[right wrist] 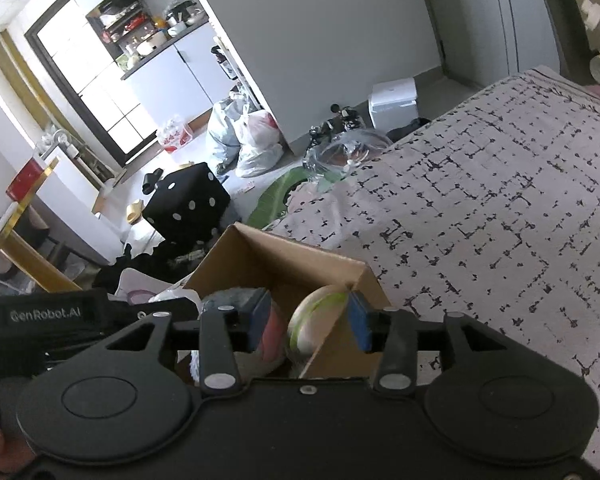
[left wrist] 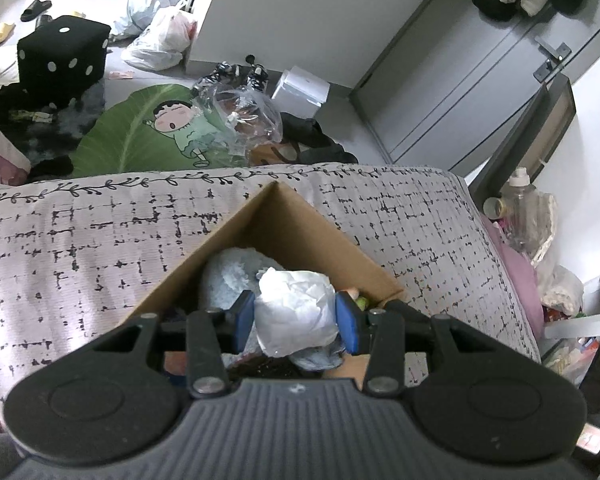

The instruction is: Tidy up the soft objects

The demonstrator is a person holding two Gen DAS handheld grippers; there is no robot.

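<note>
Blue pads (left wrist: 245, 316) of the left gripper (left wrist: 296, 316) press both sides of a crumpled white bundle (left wrist: 298, 304), holding it over the open cardboard box (left wrist: 288, 220). Under the bundle, inside the box, lies a pale blue fluffy toy (left wrist: 228, 276), with dark fabric nearer the camera and a small green and pink bit at the box's right wall. From the other side, the right gripper (right wrist: 309, 320) hangs at the same box (right wrist: 284, 256) with its jaws moderately apart and gripping nothing; between its pads show two items in the box, a pink one (right wrist: 274, 336) and a white-and-green round one (right wrist: 312, 320), and the box's near wall crosses in front of the right pad. One box stands on the grey patterned bedspread (left wrist: 80, 240). Beyond the bed's far edge, on the floor, are a green leaf-shaped cushion (left wrist: 140, 132) with a cartoon boy, a clear plastic bag (left wrist: 244, 116), one black dice-shaped stool (left wrist: 62, 60), a white box (left wrist: 300, 88) and several filled plastic bags (left wrist: 156, 36) by the wall.
</note>
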